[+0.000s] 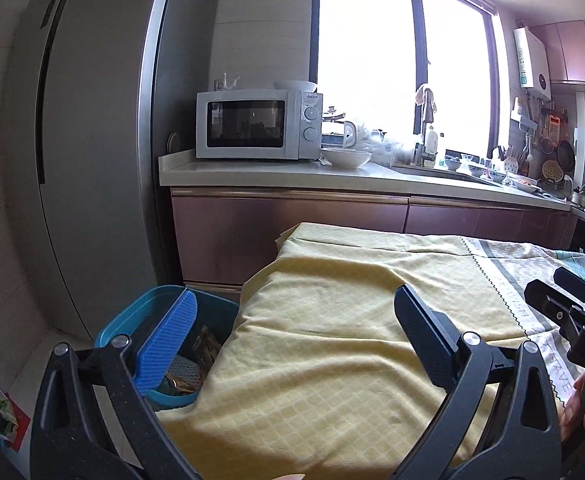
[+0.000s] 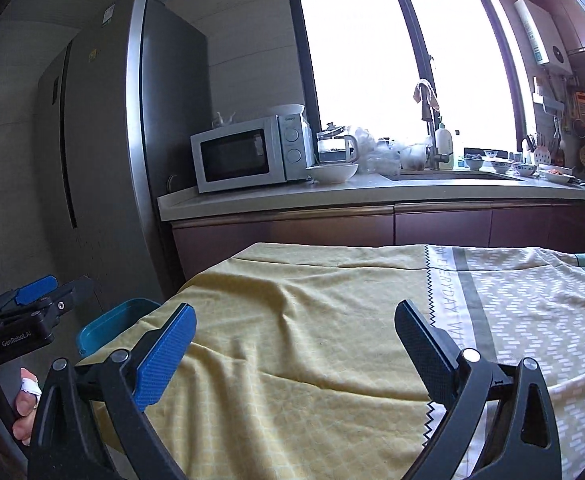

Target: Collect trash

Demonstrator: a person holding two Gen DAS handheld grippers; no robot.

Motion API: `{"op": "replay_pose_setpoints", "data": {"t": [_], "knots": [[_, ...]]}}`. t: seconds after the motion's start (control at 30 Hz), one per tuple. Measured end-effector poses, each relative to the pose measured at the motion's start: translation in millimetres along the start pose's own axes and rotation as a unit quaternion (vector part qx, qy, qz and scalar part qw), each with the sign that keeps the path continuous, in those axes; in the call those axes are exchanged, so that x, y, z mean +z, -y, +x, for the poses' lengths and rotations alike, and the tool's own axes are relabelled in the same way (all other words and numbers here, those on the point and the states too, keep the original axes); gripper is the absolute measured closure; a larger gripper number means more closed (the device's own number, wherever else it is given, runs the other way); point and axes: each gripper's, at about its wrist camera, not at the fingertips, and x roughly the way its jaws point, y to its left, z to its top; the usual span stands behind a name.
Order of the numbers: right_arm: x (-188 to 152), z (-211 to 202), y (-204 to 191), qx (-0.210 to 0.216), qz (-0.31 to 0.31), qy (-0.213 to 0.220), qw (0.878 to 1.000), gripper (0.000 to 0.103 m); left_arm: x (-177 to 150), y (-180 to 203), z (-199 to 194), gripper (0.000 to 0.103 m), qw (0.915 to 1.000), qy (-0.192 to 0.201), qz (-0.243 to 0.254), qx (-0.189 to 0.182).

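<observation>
Teal trash bin is sitting on the floor at the table's left end, just beside the hanging cloth edge. Crumpled brownish wrappers are lying inside it, partly hidden behind a blue finger pad. From the right wrist view only a corner of the bin is showing past the cloth.

Yellow checked tablecloth is covering the table, wrinkled, with nothing resting on the part in view; a grey-and-white patterned band with lettering is running along its right side.

Left gripper is hovering over the table's left end, jaws spread wide, nothing between them; its left finger is overlapping the bin opening in view. Right gripper is hovering over the cloth's middle, jaws likewise wide and empty. Each gripper is showing at the edge of the other's view, well apart.

Beyond the table: pink-fronted cabinets under a pale countertop, carrying a white microwave, a white bowl and a sink with crowded dishes. Tall grey fridge is standing to the left, bright window behind.
</observation>
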Motion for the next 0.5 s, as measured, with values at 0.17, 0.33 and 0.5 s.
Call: {"op": "replay_pose_setpoints", "data": {"t": [0.17,0.33,0.5], "knots": [[-1.3,-10.2,8.0,-0.015,0.004,0.013,1.0,0.007,0.8,8.0,-6.4,0.006,0.9999,0.014,0.006,0.002],[-2.4,-14.9,13.3,-0.018,0.011,0.017,1.0,0.007,2.3,11.5,-11.0,0.006,0.9997,0.022,0.009,0.005],[-2.3,-17.4,15.1,-0.02,0.011,0.02,1.0,0.007,1.9,13.9,-15.4,0.006,0.9995,0.028,0.013,0.005]]}}
